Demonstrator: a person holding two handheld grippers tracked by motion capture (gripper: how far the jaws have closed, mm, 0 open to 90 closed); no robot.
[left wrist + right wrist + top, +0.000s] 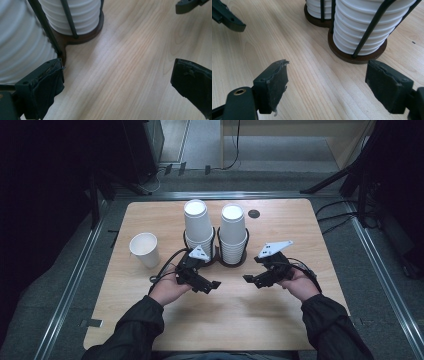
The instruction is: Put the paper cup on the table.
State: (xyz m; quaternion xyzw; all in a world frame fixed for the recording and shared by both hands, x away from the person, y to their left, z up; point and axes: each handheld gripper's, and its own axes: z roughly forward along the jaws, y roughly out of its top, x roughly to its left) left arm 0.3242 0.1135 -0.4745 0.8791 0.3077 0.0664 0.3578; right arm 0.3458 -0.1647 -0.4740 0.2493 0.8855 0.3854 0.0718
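Just open, empty L tool (pixel 216 284) & R tool (pixel 248 279), cup stacks (pixel 216 227) in holder beyond, lone cup (pixel 145 249) left.

Left stack of cups (pixel 17 42) cut off at 9 o'clock edge in left gripper view, near ribs blurred, top out of frame. Right stack of cups (pixel 364 22) cropped at 12 o'clock in right gripper view, rim unseen. Other gripper's jaw tip pokes in at 1 o'clock of left gripper view, body cut off. Holder base (pixel 220 260) partly hidden behind left gripper (pixel 209 286) in high view. Dark surroundings at 9 and 3 o'clock unreadable.
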